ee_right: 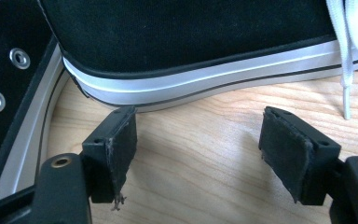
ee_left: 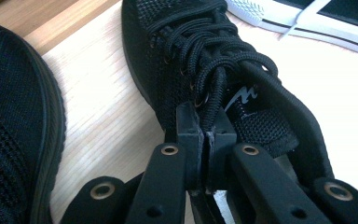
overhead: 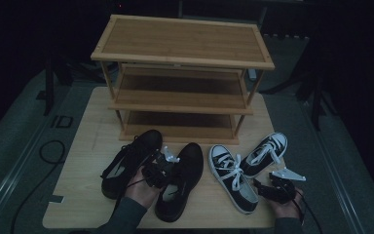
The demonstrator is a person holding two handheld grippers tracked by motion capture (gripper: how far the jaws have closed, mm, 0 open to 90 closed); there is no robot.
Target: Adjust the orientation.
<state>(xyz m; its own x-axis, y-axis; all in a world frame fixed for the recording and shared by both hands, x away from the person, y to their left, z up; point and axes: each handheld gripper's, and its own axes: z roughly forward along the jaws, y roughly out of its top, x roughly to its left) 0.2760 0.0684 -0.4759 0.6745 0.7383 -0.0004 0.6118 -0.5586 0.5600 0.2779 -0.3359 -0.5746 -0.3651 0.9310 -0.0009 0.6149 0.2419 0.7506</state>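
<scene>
Where the pale wooden counter [overhead: 85,141] meets the person's side, two black mesh shoes lie side by side, the left black shoe [overhead: 129,161] just beside the right black shoe [overhead: 180,180], toes toward the three-tier wooden rack [overhead: 182,73] at the back. The left gripper [overhead: 157,170] sits between them, and in the left gripper view its jaws are pressed together, pinching the collar of the right black shoe [ee_left: 205,70] beside the laces. Farther right lie two black-and-white canvas sneakers [overhead: 233,178], their heels close together. The right gripper [overhead: 275,187] rests near their heels, its jaws spread wide over bare wood just short of a white sole [ee_right: 205,81].
</scene>
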